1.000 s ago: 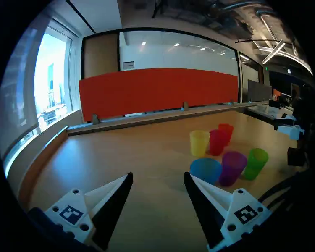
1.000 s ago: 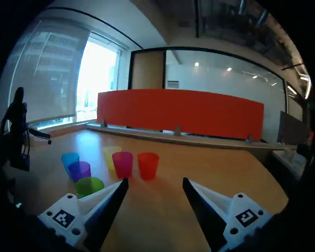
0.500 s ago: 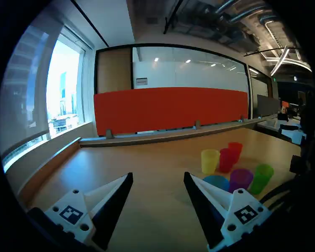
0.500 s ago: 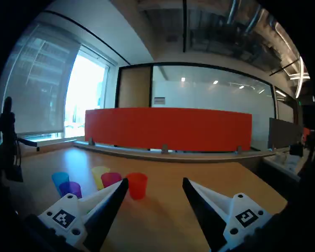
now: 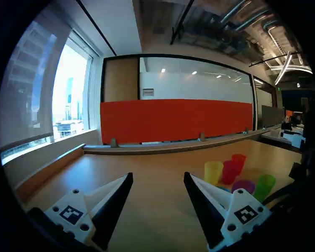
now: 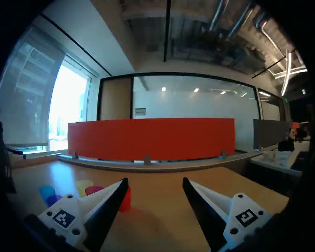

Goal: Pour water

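In the left gripper view, the table [image 5: 157, 168] lies open ahead; cups [image 5: 229, 172] crowd its right.

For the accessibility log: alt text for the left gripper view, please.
The left tool hangs open and empty over a wooden table. Cups cluster ahead to its right: yellow cup, pink cup, red cup, purple cup, green cup; red partition behind.

Six cups, one per colour. In the left gripper view, five stand beyond the right finger: yellow cup [image 5: 213, 172], pink cup [image 5: 229, 173], red cup [image 5: 239, 161], purple cup [image 5: 242, 185], green cup [image 5: 265, 186]. In the right gripper view, one blue cup [image 6: 47, 192] stands outside the left finger. One table [image 5: 157, 166], one orange screen [image 5: 174, 119].
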`<state>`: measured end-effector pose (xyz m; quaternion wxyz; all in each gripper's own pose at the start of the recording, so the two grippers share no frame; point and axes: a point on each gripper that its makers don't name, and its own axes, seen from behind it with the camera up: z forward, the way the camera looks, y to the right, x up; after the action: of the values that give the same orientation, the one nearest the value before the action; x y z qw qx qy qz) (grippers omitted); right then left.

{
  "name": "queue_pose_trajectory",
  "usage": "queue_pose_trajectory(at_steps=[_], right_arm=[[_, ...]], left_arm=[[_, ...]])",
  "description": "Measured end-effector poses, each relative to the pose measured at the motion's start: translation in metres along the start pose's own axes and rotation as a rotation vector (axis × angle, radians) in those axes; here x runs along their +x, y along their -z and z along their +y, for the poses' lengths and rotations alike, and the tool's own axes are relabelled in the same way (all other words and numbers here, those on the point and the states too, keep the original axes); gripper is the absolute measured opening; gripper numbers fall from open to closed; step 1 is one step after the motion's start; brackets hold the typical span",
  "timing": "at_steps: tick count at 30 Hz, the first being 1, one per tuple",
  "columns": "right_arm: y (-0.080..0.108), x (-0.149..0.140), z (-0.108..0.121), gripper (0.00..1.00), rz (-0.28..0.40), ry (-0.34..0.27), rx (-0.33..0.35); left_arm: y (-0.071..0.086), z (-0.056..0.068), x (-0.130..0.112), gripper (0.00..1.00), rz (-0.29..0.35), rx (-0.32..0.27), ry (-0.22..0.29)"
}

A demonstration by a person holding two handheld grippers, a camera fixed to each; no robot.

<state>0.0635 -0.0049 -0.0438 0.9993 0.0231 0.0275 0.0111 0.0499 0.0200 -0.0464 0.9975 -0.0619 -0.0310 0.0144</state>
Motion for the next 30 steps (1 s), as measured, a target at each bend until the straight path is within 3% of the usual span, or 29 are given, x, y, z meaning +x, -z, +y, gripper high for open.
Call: queue_pose_trajectory(at_steps=[9,18,30], right_arm=[[-0.002,-0.003,0.013,1.0,0.012,-0.03,-0.043],[0.0,-0.013,0.011,1.0,-0.03,-0.032,-0.057],[0.001,-0.005,0.017,1.0,-0.074,-0.03,-0.091]], left_arm=[[-0.009,-0.02,-0.007,0.89,0.02,0.086,-0.008],[-0.012,-0.026,-0.005,0.9,0.061,0.137,-0.04],[-0.02,-0.033,-0.005,0.89,0.098,0.177,0.005]])
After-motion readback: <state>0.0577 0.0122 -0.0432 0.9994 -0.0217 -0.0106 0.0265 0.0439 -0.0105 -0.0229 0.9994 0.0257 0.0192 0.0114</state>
